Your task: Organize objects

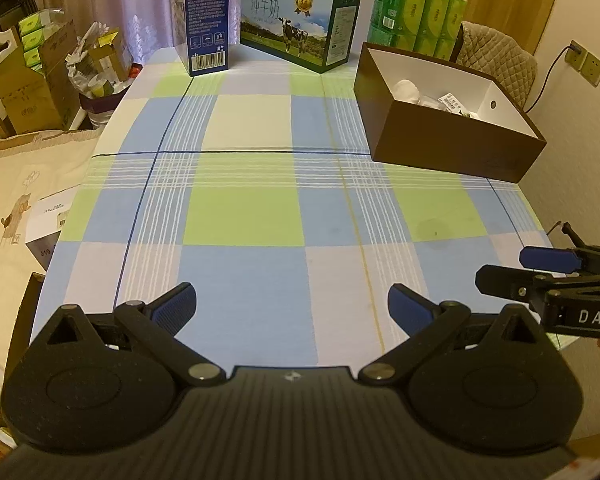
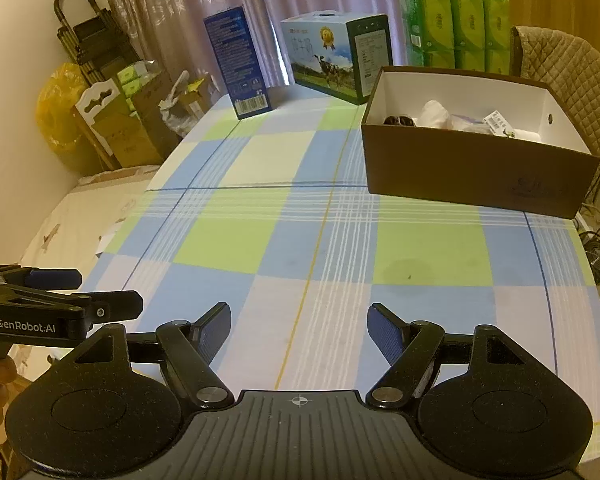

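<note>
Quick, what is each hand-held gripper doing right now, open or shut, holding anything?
Left hand-held gripper: open, holding nothing, above the tablecloth.
Right hand-held gripper: open, holding nothing.

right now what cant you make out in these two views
- Brown box contents: both views, near wall hides the bottom; only white bundles and a tag show.
- Dark item in the box: right wrist view, too small to identify.
- Right gripper: left wrist view, cut off by the edge.
- Tall blue carton: left wrist view, top cropped.
</note>
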A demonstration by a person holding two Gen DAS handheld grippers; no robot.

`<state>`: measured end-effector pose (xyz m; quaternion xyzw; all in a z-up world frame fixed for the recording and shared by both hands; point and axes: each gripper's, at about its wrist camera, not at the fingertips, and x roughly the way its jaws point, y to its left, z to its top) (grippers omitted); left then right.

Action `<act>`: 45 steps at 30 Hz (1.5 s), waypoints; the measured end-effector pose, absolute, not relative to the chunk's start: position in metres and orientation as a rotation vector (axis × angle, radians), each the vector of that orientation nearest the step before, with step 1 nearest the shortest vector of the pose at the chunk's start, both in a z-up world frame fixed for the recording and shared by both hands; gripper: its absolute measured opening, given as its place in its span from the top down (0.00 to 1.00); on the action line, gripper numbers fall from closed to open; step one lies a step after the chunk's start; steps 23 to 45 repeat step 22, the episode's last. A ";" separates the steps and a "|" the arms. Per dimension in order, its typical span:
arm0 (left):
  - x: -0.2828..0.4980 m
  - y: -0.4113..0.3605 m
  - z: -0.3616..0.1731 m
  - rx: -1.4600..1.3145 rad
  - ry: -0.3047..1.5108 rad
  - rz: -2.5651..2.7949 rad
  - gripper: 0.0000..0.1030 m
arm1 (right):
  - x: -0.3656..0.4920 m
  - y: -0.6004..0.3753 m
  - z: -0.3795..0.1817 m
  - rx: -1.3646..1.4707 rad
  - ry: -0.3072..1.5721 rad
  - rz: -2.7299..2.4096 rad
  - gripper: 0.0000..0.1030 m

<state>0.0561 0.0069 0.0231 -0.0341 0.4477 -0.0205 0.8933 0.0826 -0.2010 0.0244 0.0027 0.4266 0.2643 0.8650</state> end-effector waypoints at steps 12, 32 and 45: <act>0.059 0.005 0.020 -0.072 0.941 -0.039 0.02 | 0.086 -0.200 0.021 0.005 0.904 0.558 0.30; 0.066 -0.003 0.015 -0.061 0.950 -0.053 0.02 | 0.089 -0.204 0.018 0.011 0.915 0.544 0.30; 0.066 -0.003 0.015 -0.061 0.950 -0.053 0.02 | 0.089 -0.204 0.018 0.011 0.915 0.544 0.30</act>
